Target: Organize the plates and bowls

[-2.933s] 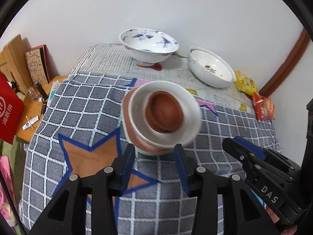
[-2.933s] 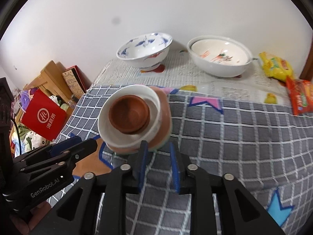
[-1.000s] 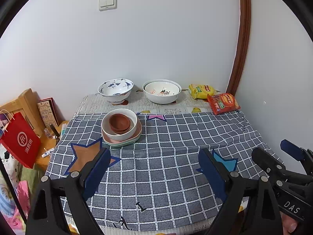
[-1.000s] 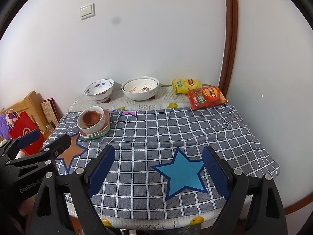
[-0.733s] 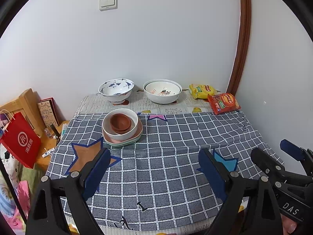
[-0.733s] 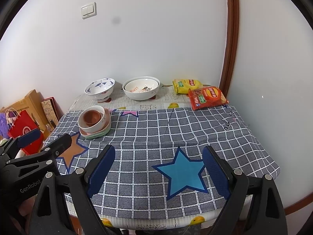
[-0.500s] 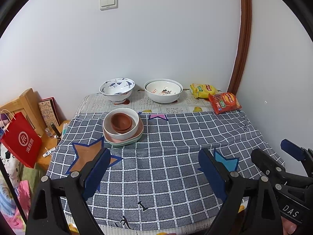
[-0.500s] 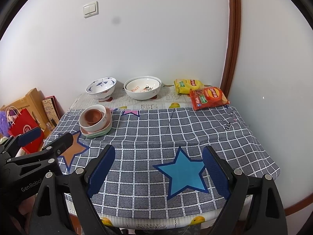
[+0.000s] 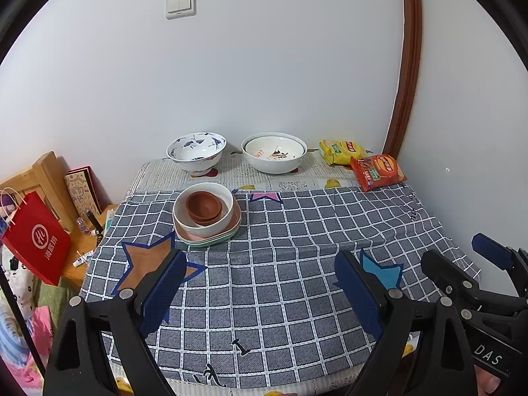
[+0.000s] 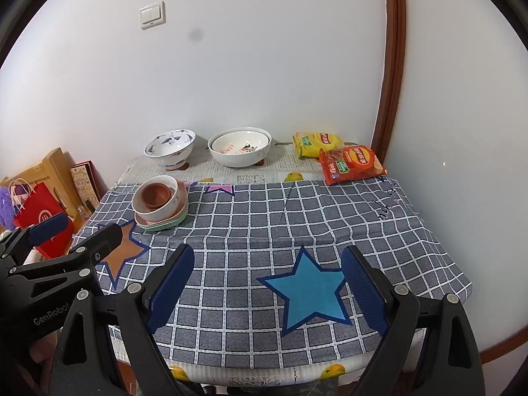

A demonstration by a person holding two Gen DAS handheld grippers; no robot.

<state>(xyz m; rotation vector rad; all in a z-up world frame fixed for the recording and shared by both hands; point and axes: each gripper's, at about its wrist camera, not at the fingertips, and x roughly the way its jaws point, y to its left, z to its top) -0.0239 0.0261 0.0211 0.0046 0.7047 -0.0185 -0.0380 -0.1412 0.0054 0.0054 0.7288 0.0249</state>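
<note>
Over the near edge of the table [image 9: 297,297], you hold both tools spread wide and empty, touching nothing: your left tool [image 9: 260,293] and your right tool [image 10: 267,293] hang above the checked cloth. On the table's far left stands the stack: a brown bowl [image 9: 203,205] nested in a white bowl [image 9: 204,222] on pink and green plates [image 9: 211,238]. Behind it, near the wall, sit a blue-patterned bowl [image 9: 196,152] and a wide white bowl [image 9: 274,151].
</note>
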